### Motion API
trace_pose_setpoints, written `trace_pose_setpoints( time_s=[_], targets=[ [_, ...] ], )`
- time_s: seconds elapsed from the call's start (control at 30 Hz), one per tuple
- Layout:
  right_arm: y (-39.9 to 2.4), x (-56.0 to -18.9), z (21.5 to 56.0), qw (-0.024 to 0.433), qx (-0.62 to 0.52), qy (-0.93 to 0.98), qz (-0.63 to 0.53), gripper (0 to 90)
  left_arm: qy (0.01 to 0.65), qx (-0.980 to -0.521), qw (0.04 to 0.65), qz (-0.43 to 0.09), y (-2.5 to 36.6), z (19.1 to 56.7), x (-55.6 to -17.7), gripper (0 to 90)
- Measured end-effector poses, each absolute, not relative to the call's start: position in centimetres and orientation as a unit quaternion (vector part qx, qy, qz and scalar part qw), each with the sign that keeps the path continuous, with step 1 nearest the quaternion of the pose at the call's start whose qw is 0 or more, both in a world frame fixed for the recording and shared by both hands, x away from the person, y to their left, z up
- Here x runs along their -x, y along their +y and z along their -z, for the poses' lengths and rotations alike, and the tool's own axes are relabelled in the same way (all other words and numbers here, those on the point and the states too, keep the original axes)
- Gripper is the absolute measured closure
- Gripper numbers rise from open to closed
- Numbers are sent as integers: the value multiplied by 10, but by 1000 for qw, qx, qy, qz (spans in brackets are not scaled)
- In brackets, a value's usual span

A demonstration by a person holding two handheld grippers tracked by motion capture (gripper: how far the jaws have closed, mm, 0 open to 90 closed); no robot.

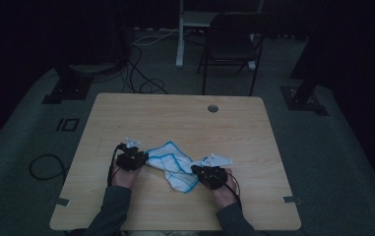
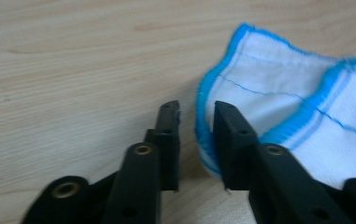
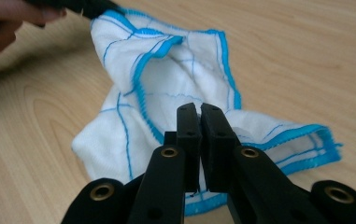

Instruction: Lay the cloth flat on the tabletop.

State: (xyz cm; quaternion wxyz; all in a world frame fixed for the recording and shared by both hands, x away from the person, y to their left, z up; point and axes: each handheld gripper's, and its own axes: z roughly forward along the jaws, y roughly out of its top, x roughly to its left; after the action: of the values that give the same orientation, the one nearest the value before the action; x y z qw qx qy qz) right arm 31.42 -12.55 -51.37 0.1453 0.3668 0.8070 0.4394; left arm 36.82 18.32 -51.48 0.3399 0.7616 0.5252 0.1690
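A white cloth (image 1: 172,164) with blue edging and thin blue lines lies bunched on the wooden table (image 1: 175,113) between my two grippers. In the high view my left gripper (image 1: 144,158) is at the cloth's left end. Its own view has the left gripper (image 2: 196,107) standing open, a folded blue edge of the cloth (image 2: 269,79) lying in the gap against one jaw. At the cloth's right end is my right gripper (image 1: 194,170). In its own view the right gripper (image 3: 199,109) is shut, with the near hem of the cloth (image 3: 166,79) caught low between the jaws.
A round cable hole (image 1: 213,108) sits near the table's far edge. Beyond the table stand a dark folding chair (image 1: 229,44) and a white frame leg (image 1: 180,34). Cables (image 1: 45,167) loop on the floor at left. The other hand (image 3: 3,23) appears at top left.
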Motion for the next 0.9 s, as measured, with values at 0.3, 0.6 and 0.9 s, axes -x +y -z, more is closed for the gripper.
trace_pose_setpoints(
  time_s=[0.3, 0.6, 0.9],
  targets=[
    [-124, -311, 517, 148, -364, 810, -436, 875, 470, -785, 349, -203, 145, 481, -397, 704],
    [-123, -310, 519, 151, -360, 811, -435, 875, 391, -852, 312, -152, 90, 497, -421, 827],
    [-124, -309, 518, 152, -358, 813, -433, 875, 370, -880, 266, -134, 70, 521, -435, 900]
  ],
)
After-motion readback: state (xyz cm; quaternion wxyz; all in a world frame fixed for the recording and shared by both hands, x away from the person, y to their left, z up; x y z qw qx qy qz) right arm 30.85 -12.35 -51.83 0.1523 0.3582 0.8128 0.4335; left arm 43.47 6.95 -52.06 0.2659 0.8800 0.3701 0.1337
